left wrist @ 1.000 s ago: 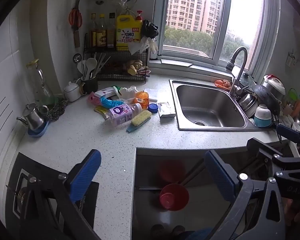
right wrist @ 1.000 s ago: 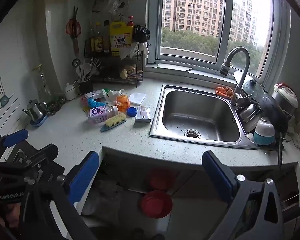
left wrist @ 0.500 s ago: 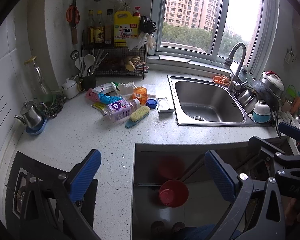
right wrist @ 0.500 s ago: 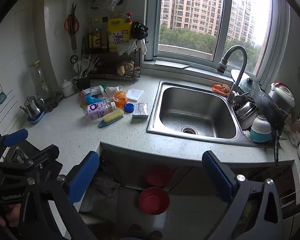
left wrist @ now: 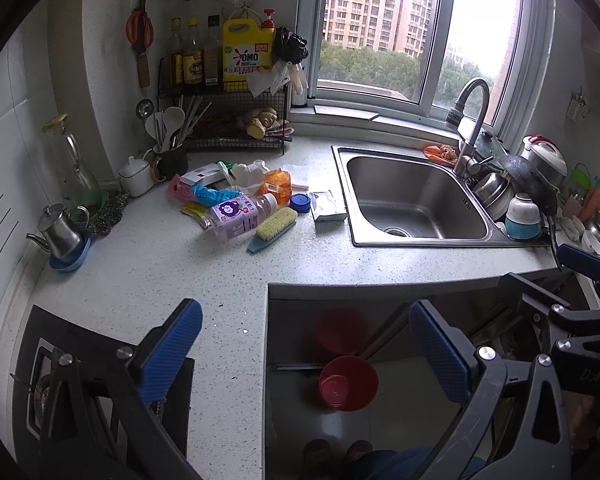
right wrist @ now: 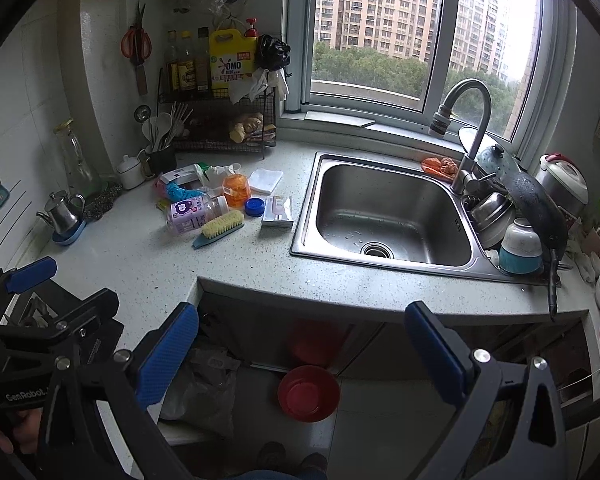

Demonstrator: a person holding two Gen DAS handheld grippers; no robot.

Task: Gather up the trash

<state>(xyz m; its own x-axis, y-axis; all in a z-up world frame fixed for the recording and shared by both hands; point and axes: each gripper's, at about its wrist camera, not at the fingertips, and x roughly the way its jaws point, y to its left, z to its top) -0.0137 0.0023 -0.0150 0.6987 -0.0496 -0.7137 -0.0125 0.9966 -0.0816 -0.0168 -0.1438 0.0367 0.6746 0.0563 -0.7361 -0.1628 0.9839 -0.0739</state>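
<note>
Left of the sink, on the speckled counter, the trash lies in a loose heap: a clear plastic bottle with a purple label on its side, an orange container behind it, a blue cap between that container and a small white packet, which sits just beside the sink's left rim. Behind the bottle, farther from the sink, are a crumpled white bag, a blue and pink wrapper and a flat white box. A yellow-bristled scrub brush lies touching the front of the bottle.

I hold my left gripper well short of the sink, over the counter's front corner, its blue-padded fingers spread wide with nothing between them. My right gripper hangs in front of the sink, out past the counter edge, fingers equally wide apart and empty.

On the floor below the sink stands a red bowl. To the right of the sink, dishes are piled, with a blue and white bowl under a black pan.
</note>
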